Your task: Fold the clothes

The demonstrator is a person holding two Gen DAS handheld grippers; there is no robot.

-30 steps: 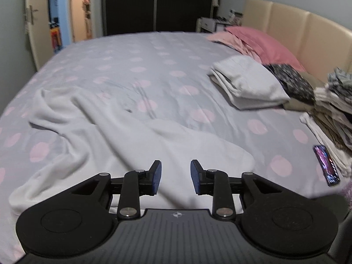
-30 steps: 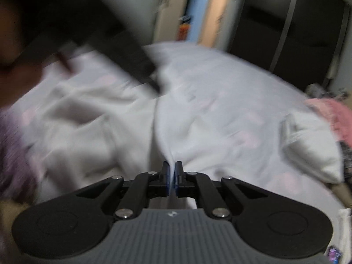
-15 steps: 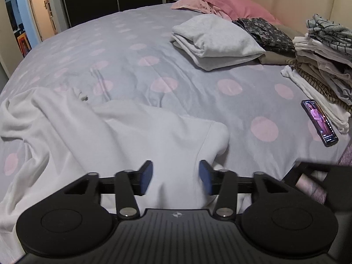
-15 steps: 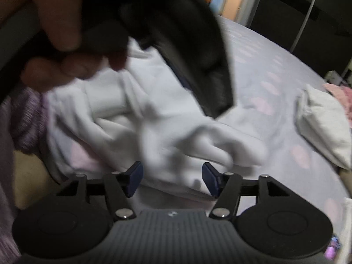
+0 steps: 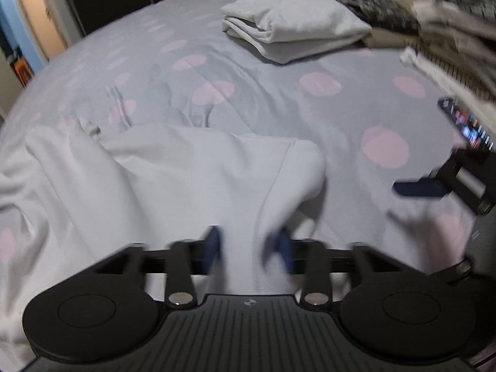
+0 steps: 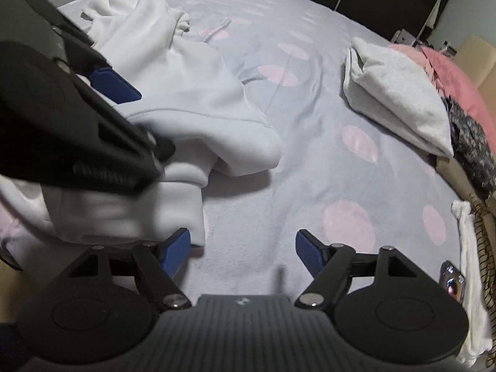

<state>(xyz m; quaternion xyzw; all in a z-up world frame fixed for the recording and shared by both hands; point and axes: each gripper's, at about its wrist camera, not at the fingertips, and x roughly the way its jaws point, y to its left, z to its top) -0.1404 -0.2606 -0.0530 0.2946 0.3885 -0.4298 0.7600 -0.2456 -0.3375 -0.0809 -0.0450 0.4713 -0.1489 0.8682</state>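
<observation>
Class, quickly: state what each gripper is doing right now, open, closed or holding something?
Left gripper: open, fingers either side of a fold of the white garment, not clamped.
Right gripper: open wide, holding nothing.

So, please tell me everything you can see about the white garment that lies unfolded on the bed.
The white garment looks like a soft, thick fleece hoodie or sweatshirt, plain, with a stitched seam and a ribbed hem. It lies crumpled and unfolded on the polka-dot bedsheet, one part rolled over. The left gripper has its open blue pads on either side of a fold. The right gripper is open beside the hem; one pad is at its edge.
</observation>
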